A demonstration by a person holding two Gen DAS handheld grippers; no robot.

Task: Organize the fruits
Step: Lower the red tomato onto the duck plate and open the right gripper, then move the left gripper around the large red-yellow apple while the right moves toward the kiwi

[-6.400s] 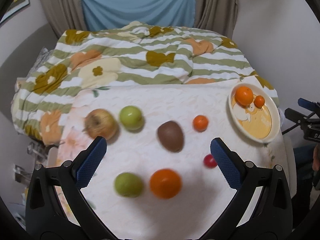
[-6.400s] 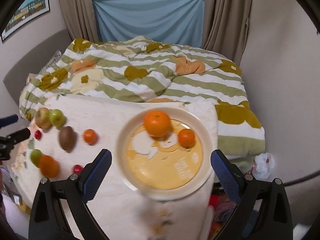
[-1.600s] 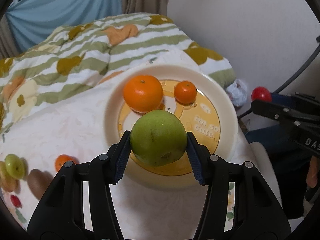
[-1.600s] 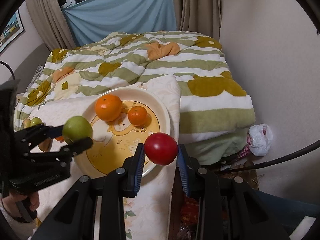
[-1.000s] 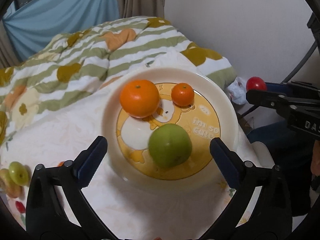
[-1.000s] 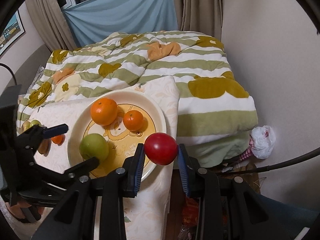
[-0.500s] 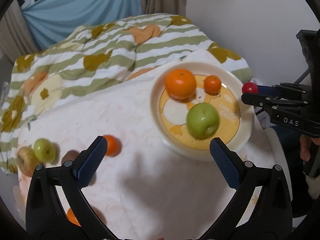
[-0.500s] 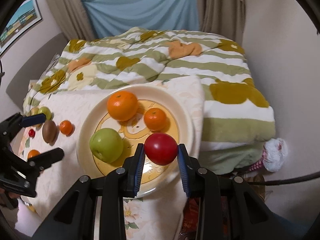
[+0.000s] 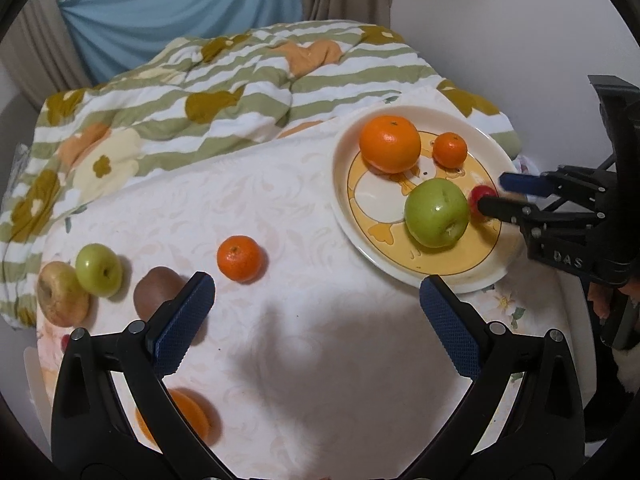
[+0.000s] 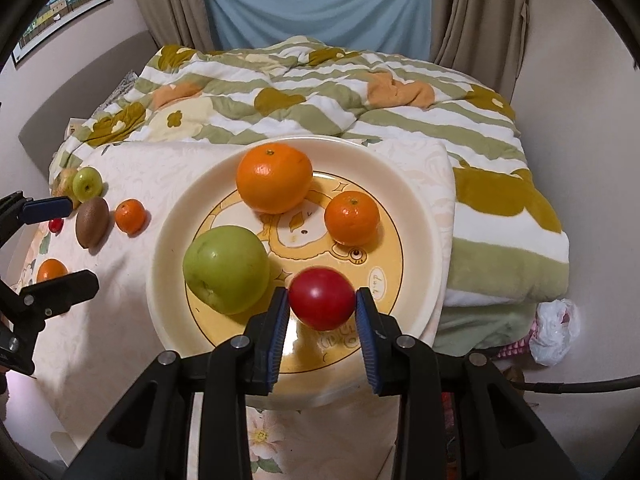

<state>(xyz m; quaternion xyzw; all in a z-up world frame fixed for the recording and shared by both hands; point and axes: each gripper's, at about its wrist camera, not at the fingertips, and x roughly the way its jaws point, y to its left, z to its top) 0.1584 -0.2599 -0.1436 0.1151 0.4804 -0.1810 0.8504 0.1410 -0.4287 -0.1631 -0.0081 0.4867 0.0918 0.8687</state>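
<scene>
The red fruit [image 10: 322, 298] sits low over the plate [image 10: 416, 216], at the plate's near side, between the blue pads of the right claw [image 10: 322, 312]. That claw's jaws are opening, and the pads look just off the fruit's sides. Also on the plate are a green apple [image 10: 226, 269] just left of the red fruit, a big orange [image 10: 274, 178] at the far side and a small orange [image 10: 352, 218] beside it. The left claw [image 9: 316, 320] is wide open and holds nothing; it hangs over the white cloth [image 9: 304, 360] to the left of the plate. Left of the plate on the cloth lie a little orange [image 9: 239, 258], a brown kiwi [image 9: 154, 292], a small green apple [image 9: 99, 269] and a yellow apple [image 9: 60, 300]
</scene>
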